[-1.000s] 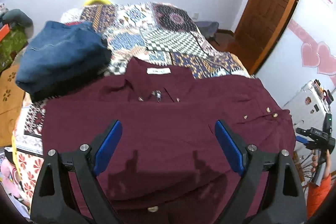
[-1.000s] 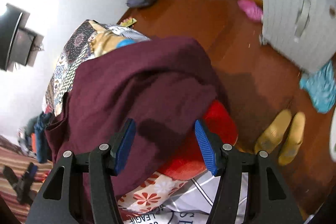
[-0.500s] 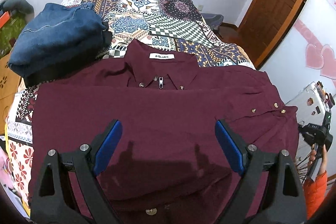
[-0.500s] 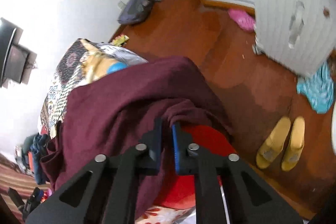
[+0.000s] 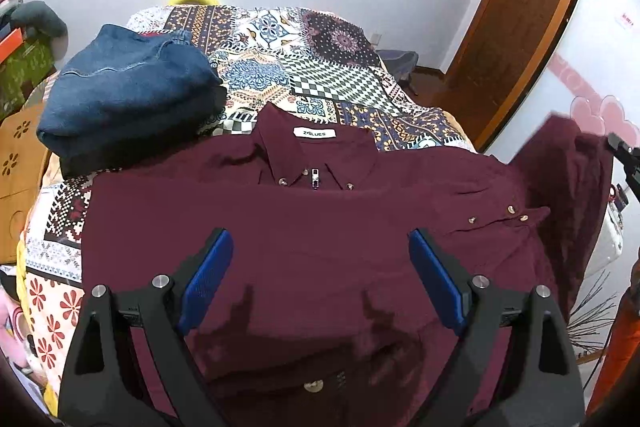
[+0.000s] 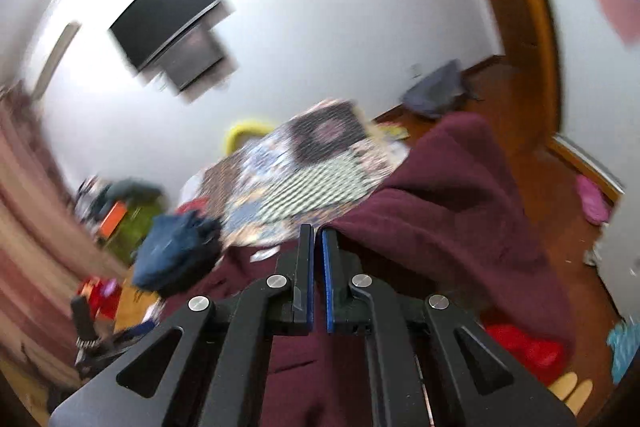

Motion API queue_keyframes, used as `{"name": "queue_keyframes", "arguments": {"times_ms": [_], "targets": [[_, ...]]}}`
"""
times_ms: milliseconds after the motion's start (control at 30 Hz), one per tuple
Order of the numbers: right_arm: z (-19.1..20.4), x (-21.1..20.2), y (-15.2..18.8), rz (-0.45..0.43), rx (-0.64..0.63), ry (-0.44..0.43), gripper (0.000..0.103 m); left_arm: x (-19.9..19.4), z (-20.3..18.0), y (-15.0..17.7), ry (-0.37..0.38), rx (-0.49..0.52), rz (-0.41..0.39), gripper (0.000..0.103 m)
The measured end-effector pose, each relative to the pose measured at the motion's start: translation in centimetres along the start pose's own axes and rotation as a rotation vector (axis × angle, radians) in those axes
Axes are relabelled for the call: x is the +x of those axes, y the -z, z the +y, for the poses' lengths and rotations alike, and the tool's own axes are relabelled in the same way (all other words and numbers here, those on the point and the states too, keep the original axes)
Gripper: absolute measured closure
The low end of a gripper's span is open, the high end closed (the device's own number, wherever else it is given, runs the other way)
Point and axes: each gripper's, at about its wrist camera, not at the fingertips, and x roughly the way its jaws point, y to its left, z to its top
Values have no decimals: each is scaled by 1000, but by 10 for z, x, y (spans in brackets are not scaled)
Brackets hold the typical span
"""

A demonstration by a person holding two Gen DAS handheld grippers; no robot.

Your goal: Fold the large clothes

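A maroon button-up shirt lies front-up on the patchwork bedspread, collar toward the far wall. My left gripper is open and empty, hovering above the shirt's lower front. My right gripper is shut on the shirt's right edge and holds it lifted off the bed. In the left wrist view that raised cloth hangs at the far right with the right gripper's tip beside it. The right wrist view is motion-blurred.
Folded blue jeans lie on the bed left of the collar, also in the right wrist view. A wooden door stands at the right. Red cloth, slippers and loose clothes lie on the floor by the bed.
My right gripper closed on the shirt's right edge and has swung it up off the bed side. The left gripper stays open above the shirt, tilted up slightly.
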Motion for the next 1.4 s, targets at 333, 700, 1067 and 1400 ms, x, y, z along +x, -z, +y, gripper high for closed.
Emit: {"name": "queue_keyframes", "arguments": {"times_ms": [333,700,1067,1400], "targets": [[-14,64,59,260,25,37,99,-3,17,18,5,-39,24,13],[-59,1,44,87,183,156,50,1,5,17,4,-18,25,13],[-161,21,80,154,536,211,50,14,-13,11,21,-13,46,13],[-181,37,66,63,608,285,87,25,-9,12,5,-28,71,13]]}}
